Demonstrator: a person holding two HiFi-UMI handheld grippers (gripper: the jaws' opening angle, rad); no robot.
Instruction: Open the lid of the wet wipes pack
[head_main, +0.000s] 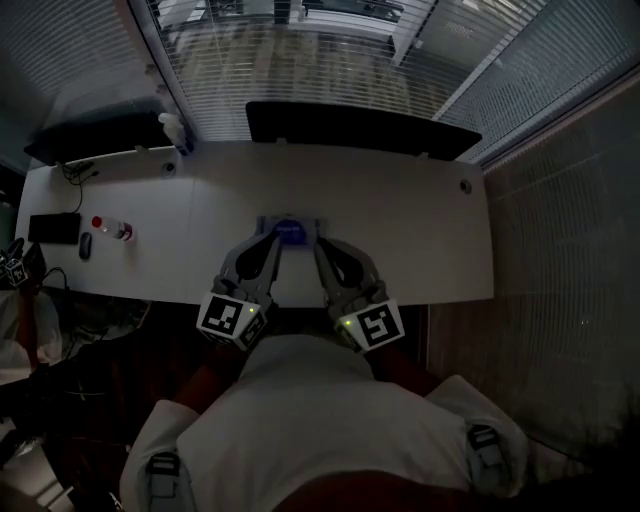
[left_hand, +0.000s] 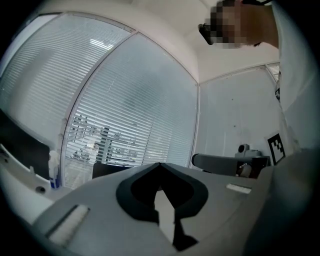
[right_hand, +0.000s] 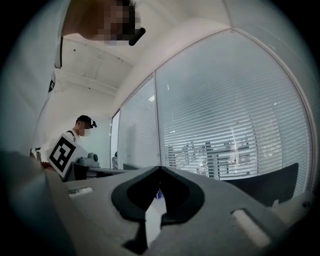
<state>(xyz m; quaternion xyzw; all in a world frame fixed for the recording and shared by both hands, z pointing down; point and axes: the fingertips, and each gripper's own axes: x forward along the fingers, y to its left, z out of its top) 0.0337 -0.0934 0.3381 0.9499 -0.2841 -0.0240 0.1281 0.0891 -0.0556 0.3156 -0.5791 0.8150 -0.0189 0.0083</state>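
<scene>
The wet wipes pack (head_main: 290, 230) is a small blue-topped pack lying flat on the white table (head_main: 420, 240), near the middle of its front half. My left gripper (head_main: 272, 246) reaches in from the front edge, its tips just left of the pack's near side. My right gripper (head_main: 322, 248) mirrors it on the pack's near right. Neither visibly touches the pack. In the left gripper view my left gripper (left_hand: 159, 165) has its jaws meeting at the tip with nothing between them. The right gripper (right_hand: 160, 169) looks the same in its own view. The pack's lid state is too small to tell.
A red-capped bottle (head_main: 112, 229), a black device (head_main: 52, 228) and cables lie at the table's left end. A long dark screen (head_main: 360, 128) stands along the far edge, with a small bottle (head_main: 175, 130) at the far left. Blinds fill the background. Another person (right_hand: 80, 131) stands far off.
</scene>
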